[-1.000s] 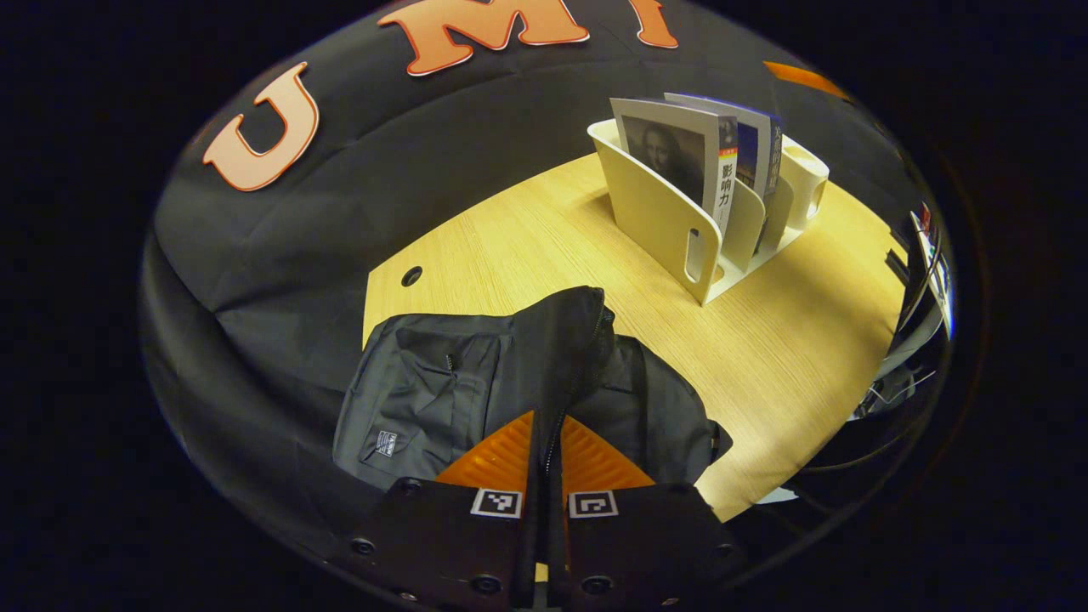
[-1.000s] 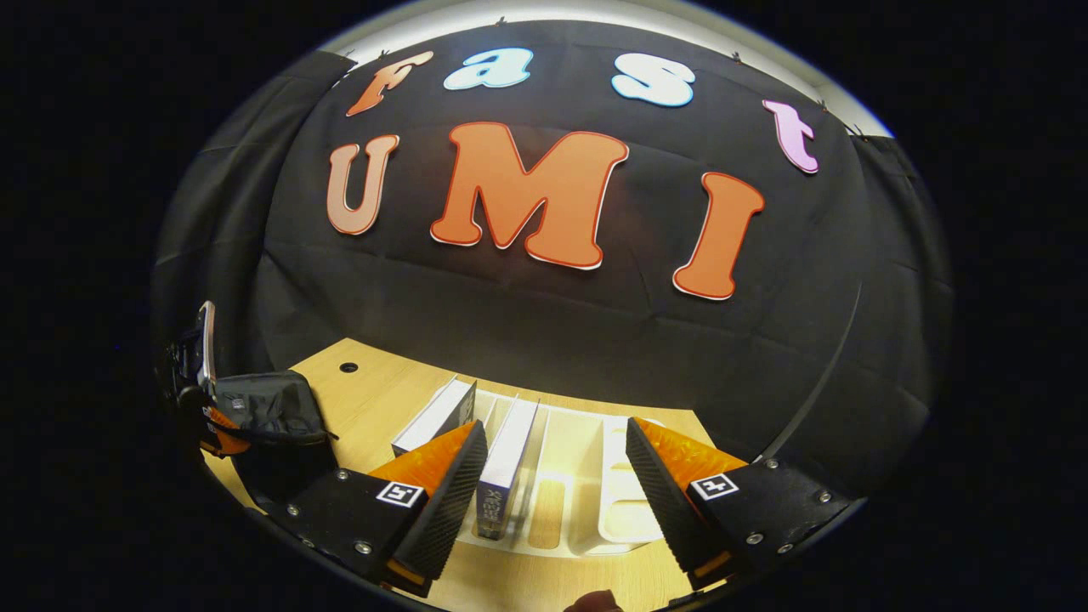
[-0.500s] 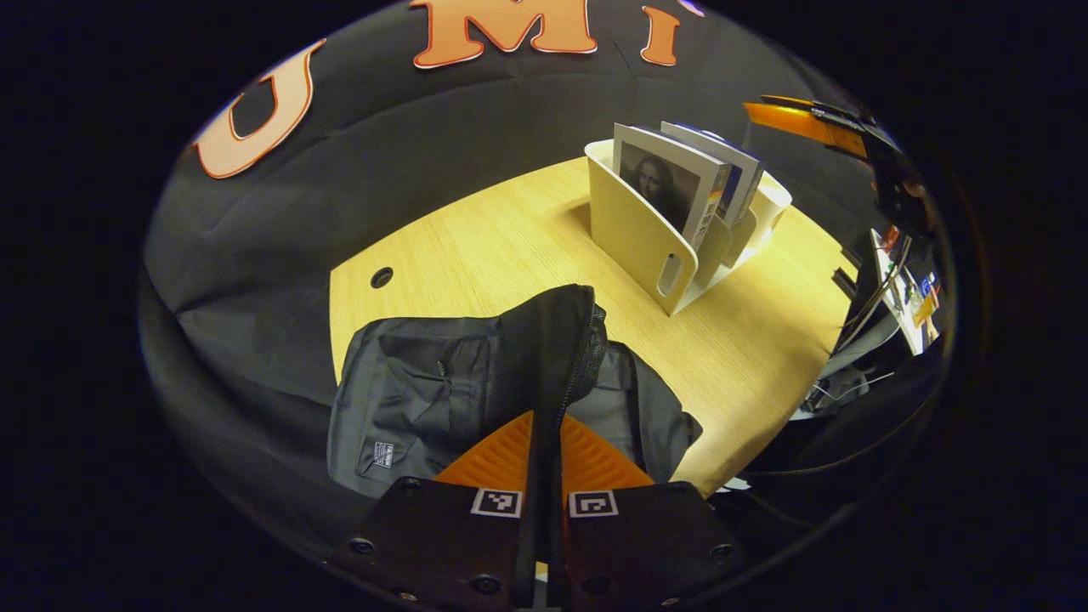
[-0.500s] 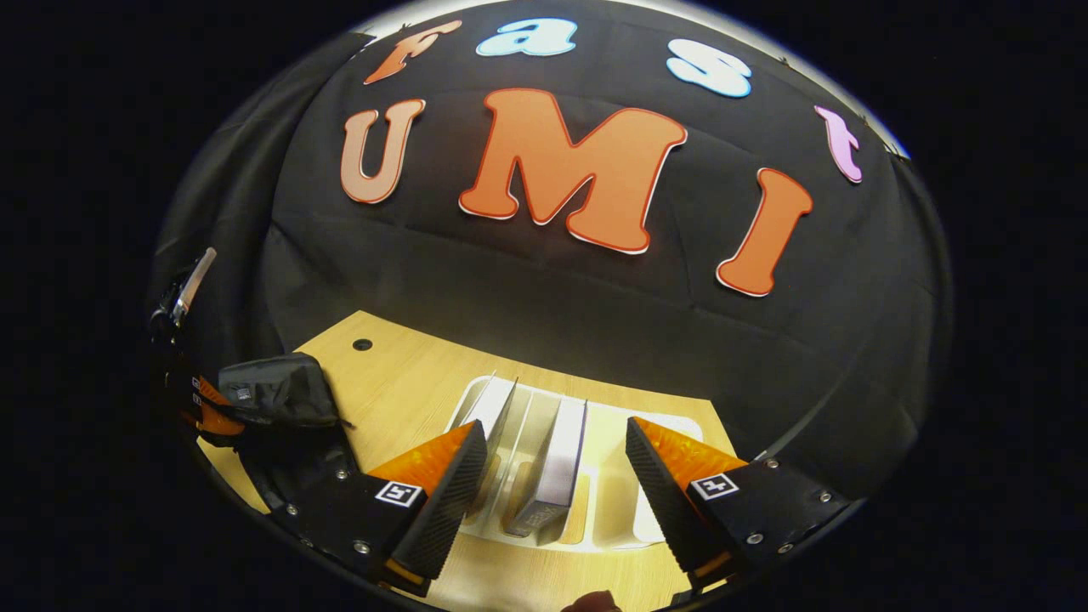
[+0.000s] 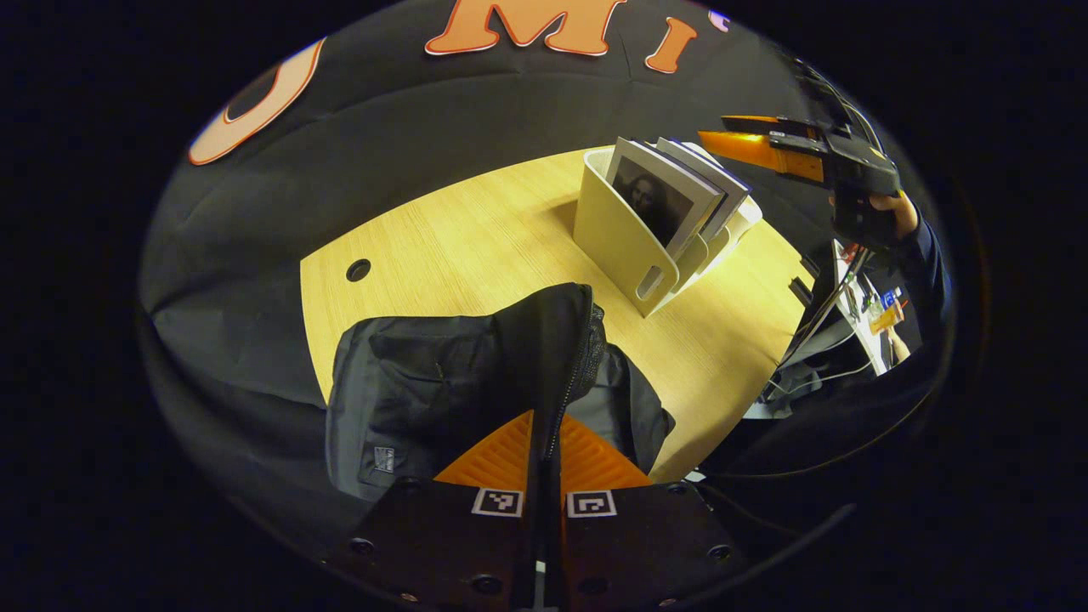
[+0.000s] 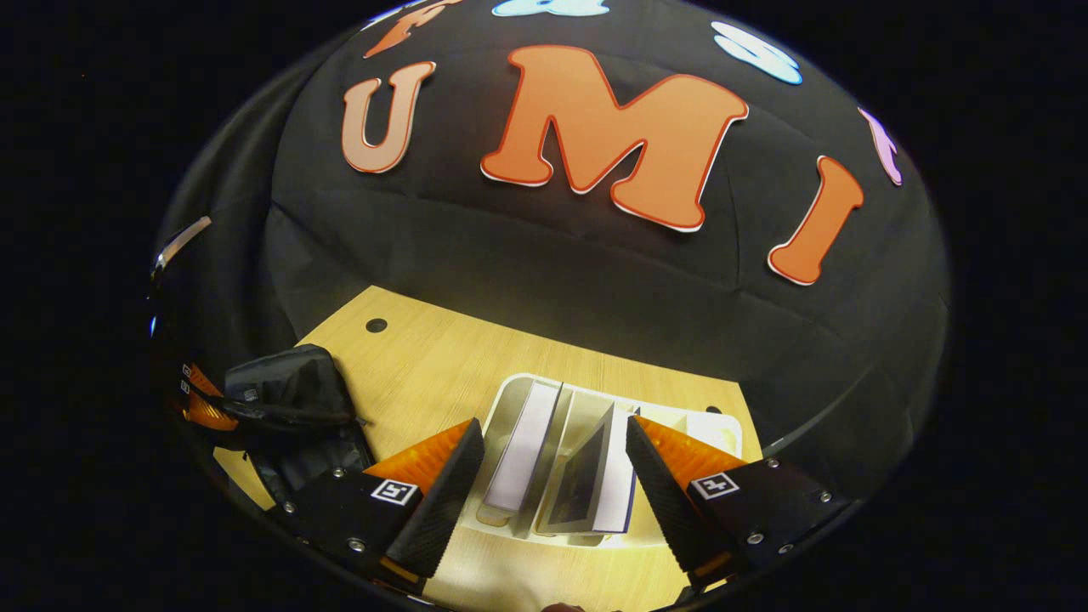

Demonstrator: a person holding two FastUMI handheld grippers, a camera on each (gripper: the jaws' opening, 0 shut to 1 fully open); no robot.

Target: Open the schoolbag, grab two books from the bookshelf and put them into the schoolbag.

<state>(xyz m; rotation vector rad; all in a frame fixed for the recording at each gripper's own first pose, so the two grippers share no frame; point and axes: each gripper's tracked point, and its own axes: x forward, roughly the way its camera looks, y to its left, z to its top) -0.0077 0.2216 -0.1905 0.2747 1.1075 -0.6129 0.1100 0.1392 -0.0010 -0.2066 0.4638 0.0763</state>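
We hold the left claw (image 5: 544, 476) closed on the zipper edge of the schoolbag (image 5: 476, 382), both fingers pressing the dark flap that rises between them toward twelve o'clock in the left gripper view. We judge the flap is kept lifted so the bag's mouth stays open for what comes in. The schoolbag sits on the table (image 5: 476, 238) near its front left edge.

In the same view, the bookshelf (image 5: 625, 242) stands at about one o'clock, well apart from the bag, with two books leaning in its slots. The right claw (image 5: 752, 144) hangs above it, at two o'clock, held by a hand (image 5: 888, 212) in a dark sleeve.

In the right gripper view, the right claw (image 6: 548, 484) is spread wide and empty, looking down on the bookshelf (image 6: 722, 429). The pale-covered book (image 6: 520, 446) stands toward its left finger and the dark-covered book (image 6: 591, 476) lies close to its right finger. We judge the wide spread is meant to let the fingers drop either side of a book. Neither book is gripped yet, so both remain to be moved.
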